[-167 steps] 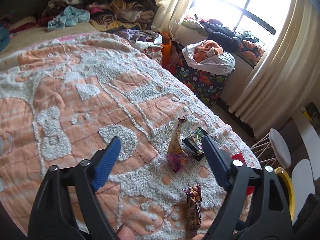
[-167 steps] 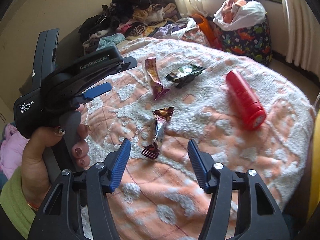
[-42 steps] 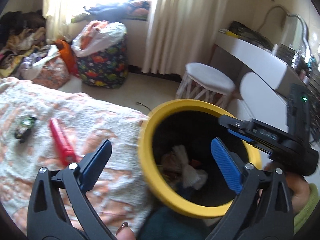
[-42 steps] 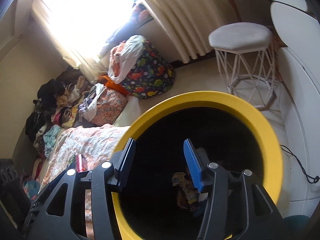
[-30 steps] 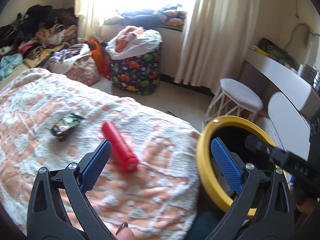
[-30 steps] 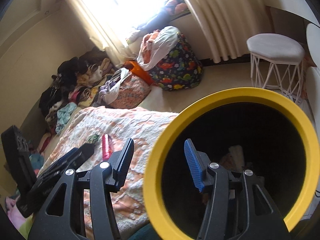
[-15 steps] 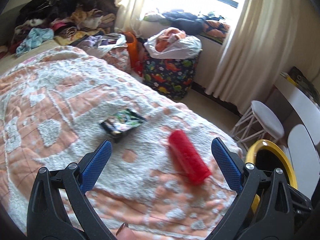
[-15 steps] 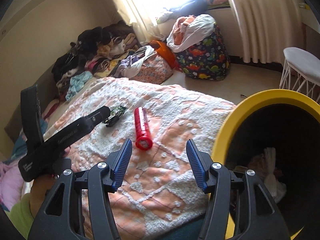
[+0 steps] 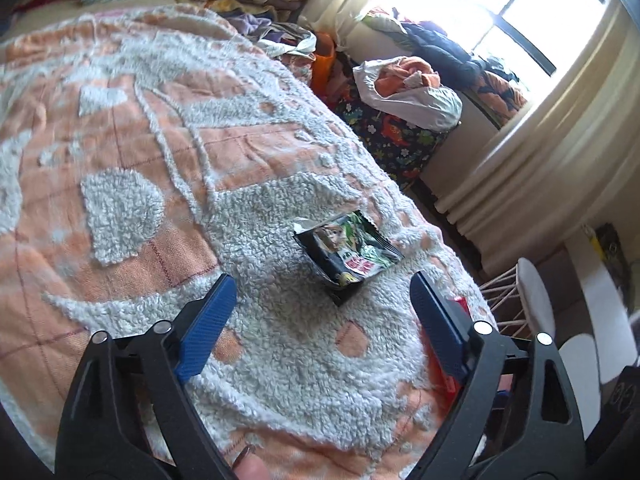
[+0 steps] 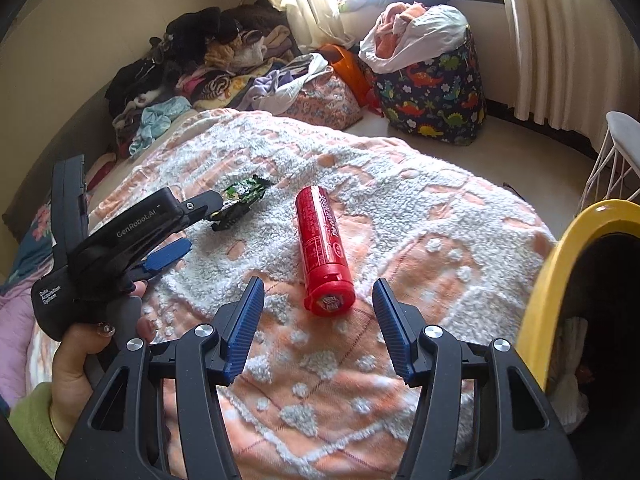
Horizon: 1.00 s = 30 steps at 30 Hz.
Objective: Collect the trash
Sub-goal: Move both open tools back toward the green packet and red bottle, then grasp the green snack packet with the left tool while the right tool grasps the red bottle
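A black and green snack wrapper (image 9: 348, 254) lies on the orange and white bedspread (image 9: 140, 152), just ahead of my left gripper (image 9: 322, 304), which is open and empty. The wrapper also shows in the right wrist view (image 10: 240, 198), with the left gripper (image 10: 188, 226) close beside it. A red tube can (image 10: 322, 248) lies on the bedspread straight ahead of my right gripper (image 10: 318, 314), which is open and empty. Only the can's edge (image 9: 458, 304) shows in the left wrist view. The yellow-rimmed trash bin (image 10: 552, 280) stands at the right and holds crumpled trash.
A dinosaur-print hamper (image 10: 436, 88) full of clothes stands on the floor by the curtains (image 10: 560, 40). Piles of clothes (image 10: 208, 64) lie along the far wall. A white wire-legged stool (image 10: 616, 152) stands at the right. The bed edge drops off toward the bin.
Both grippers have swung from over the bin back to the bed. The two wrappers seen earlier on the bedspread are gone from it. The left gripper has closed in on the black and green wrapper.
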Tool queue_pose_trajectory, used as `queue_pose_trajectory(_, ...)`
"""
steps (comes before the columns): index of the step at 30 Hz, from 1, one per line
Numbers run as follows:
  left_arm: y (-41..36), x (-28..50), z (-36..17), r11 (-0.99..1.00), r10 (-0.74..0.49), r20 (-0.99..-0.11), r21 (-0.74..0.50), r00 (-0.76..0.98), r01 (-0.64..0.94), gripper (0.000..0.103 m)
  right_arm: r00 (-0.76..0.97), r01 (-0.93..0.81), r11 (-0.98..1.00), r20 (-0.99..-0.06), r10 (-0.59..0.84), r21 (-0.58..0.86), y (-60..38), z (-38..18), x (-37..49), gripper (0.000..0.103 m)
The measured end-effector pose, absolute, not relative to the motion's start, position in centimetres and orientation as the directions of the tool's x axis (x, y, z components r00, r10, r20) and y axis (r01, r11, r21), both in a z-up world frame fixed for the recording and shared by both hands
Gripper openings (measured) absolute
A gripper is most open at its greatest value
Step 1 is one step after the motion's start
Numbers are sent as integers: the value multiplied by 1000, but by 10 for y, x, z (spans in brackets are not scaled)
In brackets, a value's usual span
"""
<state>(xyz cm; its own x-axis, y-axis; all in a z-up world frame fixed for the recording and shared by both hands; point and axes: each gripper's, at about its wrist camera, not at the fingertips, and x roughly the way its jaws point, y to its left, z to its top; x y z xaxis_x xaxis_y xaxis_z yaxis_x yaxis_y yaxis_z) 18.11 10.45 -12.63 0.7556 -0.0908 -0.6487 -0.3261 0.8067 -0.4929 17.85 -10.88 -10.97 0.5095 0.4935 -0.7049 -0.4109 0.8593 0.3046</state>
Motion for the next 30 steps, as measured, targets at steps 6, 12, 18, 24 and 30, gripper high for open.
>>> queue_pose_trajectory(6, 108, 190, -127, 783, -130, -627, -540, 768, -308, 67, 470, -393, 854, -725, 504, 340, -92, -128, 195, 54)
queue_pose_trajectory(12, 113, 199, -131, 750, -154, -617, -581, 772, -316, 48, 483, -397, 867, -735, 476, 301, -85, -136, 196, 36)
queue_pose_trajectory(18, 109, 199, -134, 737, -176, -618, -598, 766, -314, 17, 506, -385, 866, -713, 486, 318, -96, -133, 188, 29)
queue_pose_trajectory(24, 95, 193, -129, 752, -209, -613, -598, 762, -275, 9, 546, -366, 862, -670, 504, 350, -116, -120, 176, 29)
queue_pose_trajectory(30, 66, 188, -112, 805, -235, -599, -562, 765, -192, 9, 579, -335, 864, -641, 504, 376, -139, -108, 168, 29)
